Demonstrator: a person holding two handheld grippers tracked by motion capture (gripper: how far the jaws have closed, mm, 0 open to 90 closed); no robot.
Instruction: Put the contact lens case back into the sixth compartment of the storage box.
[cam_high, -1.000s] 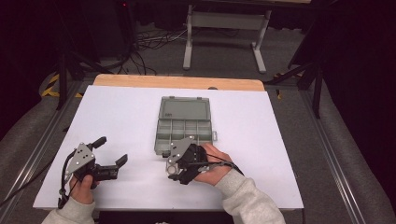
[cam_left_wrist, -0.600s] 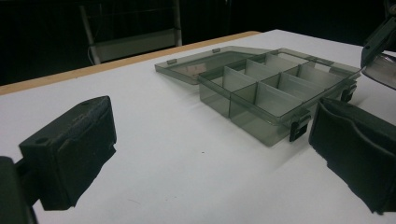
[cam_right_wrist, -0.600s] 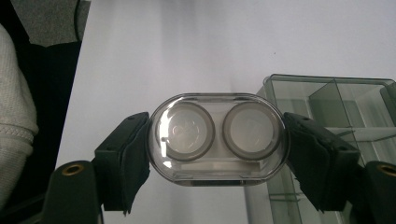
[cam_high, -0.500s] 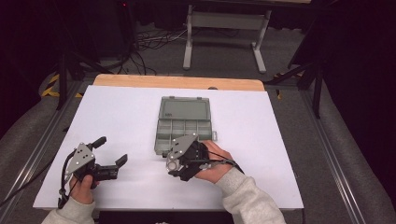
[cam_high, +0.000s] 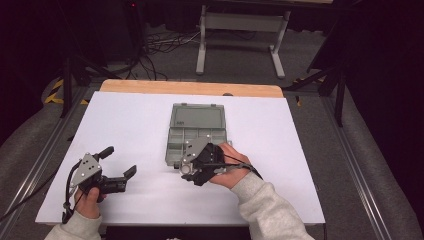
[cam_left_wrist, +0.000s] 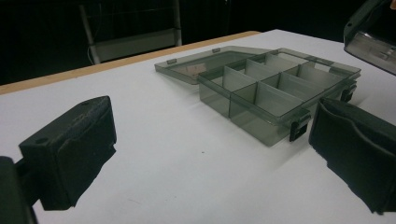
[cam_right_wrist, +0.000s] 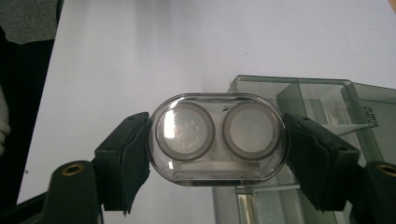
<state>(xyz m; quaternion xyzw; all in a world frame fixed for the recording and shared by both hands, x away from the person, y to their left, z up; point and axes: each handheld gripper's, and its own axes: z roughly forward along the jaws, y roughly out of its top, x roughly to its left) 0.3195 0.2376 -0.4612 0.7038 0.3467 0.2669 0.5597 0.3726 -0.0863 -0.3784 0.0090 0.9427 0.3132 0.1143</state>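
Note:
A smoky grey compartment box (cam_high: 196, 134) lies open at the middle of the white table (cam_high: 300, 150), its lid flat behind it. My right gripper (cam_high: 186, 162) hovers at the box's near edge, shut on a clear oval case (cam_right_wrist: 218, 137) with two round wells, held by its two ends. The box (cam_right_wrist: 322, 105) sits just beyond and below the case. My left gripper (cam_high: 119, 161) is at the near left, open with nothing between its jaws. The left gripper view looks past its jaws (cam_left_wrist: 215, 154) to the box (cam_left_wrist: 275, 88), with the clear case (cam_left_wrist: 373, 32) at the top right.
The table's wooden back edge (cam_high: 190, 87) runs behind the box. A metal stand (cam_high: 240, 30) and cables (cam_high: 155, 47) are on the floor beyond. Bare white surface lies left, right and behind the box.
My right gripper has edged slightly forward over the box's near edge with the clear case. The left gripper has stayed put.

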